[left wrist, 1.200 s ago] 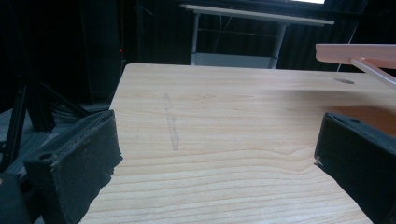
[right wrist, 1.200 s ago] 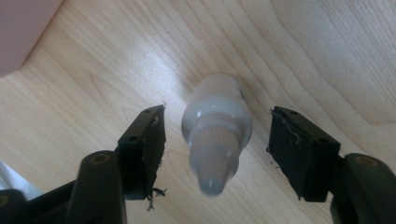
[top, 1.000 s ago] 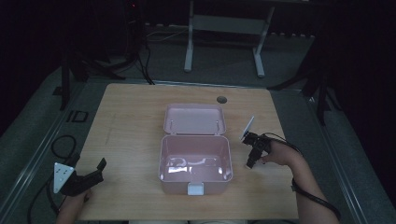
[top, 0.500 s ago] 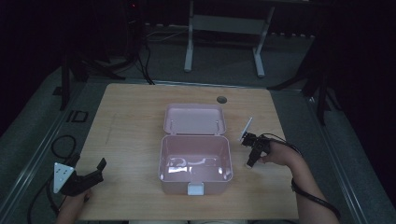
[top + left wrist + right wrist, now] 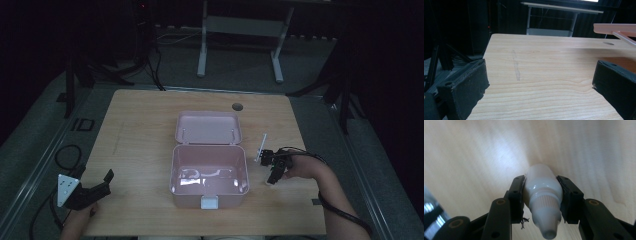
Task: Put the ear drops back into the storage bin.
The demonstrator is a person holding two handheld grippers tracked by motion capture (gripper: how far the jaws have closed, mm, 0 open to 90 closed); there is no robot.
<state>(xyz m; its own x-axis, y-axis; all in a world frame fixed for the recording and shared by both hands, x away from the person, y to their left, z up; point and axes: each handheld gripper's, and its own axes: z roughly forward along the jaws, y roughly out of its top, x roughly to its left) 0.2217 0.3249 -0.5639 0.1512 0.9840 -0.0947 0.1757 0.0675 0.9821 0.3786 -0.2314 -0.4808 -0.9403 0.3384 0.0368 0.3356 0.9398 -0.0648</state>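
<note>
A: Position of the small white bottle (image 5: 543, 202)?

B: Clamped between both pads of the right gripper (image 5: 272, 172), cap end toward the camera, body pointing down at the table (image 5: 145, 125). Located just right of the open pink box (image 5: 209, 172), apart from its wall.

A: Jaw state, right side?

B: Just closed; pressed on the bottle's sides, with the bottle between. No gap visible at either pad in the right gripper view.

A: Left side?

B: Left gripper (image 5: 95, 187) spread wide, nothing between the jaws. Bare wood seen through the gap in the left gripper view. Held over the near left corner of the table, well apart from the box.

A: Count of items?

B: One bottle. One pink box, with one lid (image 5: 209, 127) hinged back flat behind it. Two grippers. One round hole (image 5: 237, 107) in the tabletop beyond the lid.
</note>
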